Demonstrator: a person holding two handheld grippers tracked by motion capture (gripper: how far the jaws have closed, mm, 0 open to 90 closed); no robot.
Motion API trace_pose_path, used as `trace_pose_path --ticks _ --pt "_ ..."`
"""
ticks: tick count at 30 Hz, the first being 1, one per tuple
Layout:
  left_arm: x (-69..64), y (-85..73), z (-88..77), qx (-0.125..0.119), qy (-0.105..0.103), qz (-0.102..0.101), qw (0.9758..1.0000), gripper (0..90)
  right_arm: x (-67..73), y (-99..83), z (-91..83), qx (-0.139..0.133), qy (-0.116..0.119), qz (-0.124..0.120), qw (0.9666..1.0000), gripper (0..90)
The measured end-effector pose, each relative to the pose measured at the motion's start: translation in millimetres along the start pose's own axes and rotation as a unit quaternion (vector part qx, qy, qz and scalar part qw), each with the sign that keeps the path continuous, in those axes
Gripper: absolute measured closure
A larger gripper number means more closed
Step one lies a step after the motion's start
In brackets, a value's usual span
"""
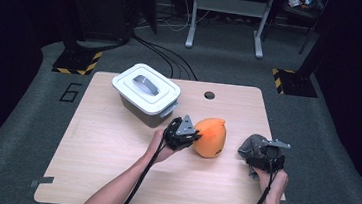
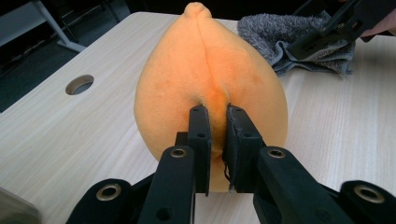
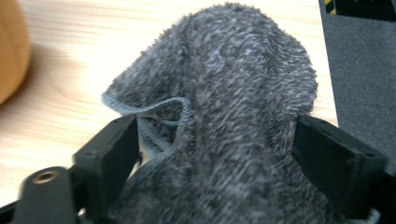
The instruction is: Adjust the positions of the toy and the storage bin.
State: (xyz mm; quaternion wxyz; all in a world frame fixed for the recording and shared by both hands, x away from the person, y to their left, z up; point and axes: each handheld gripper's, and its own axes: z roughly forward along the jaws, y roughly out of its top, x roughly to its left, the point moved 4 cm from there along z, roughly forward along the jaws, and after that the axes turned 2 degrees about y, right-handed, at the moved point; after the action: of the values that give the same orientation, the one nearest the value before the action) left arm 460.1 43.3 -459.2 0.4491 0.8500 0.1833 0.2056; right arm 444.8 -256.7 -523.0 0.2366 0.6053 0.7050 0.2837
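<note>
Bin (image 1: 145, 94) lidded, contents hidden — left gripper (image 2: 218, 140) pinches plush (image 2: 210, 79); right gripper (image 3: 217, 154) spread around towel (image 3: 224, 84).

A grey towel (image 3: 233, 116) bunches up through the middle of the frame, between the right gripper (image 3: 215, 154)'s wide-apart jaws. An orange toy (image 3: 11, 46) sits at the upper left, on the table (image 3: 60, 102).

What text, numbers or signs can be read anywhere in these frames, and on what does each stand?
"6": a large dark numeral on the grey floor mat, left of the table.
Yellow-and-black hazard stripes, no words: on the dark stand bases at the left and right beyond the table.
No print on the white lidded container, orange plush toy or grey towel.
</note>
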Motion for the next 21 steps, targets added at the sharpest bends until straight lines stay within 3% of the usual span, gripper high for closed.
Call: trace_pose_path --ticks 8,17,21 --pt "1.4 -0.4 -1.2 -0.001 0.006 -0.002 1.0000 82.9 9.0 -11.3 -24.3 -0.026 0.023 -0.017 0.9992 4.2" --pt "0.5 1.8 -2.5 -0.009 0.013 -0.001 0.9999 83.5 13.1 -37.0 -32.7 -0.032 0.032 -0.011 0.9989 0.0" --pt "-0.1 4.2 -4.1 -0.009 0.013 0.000 0.9999 83.8 14.9 -54.0 -30.5 -0.029 0.024 -0.004 0.9993 0.0"
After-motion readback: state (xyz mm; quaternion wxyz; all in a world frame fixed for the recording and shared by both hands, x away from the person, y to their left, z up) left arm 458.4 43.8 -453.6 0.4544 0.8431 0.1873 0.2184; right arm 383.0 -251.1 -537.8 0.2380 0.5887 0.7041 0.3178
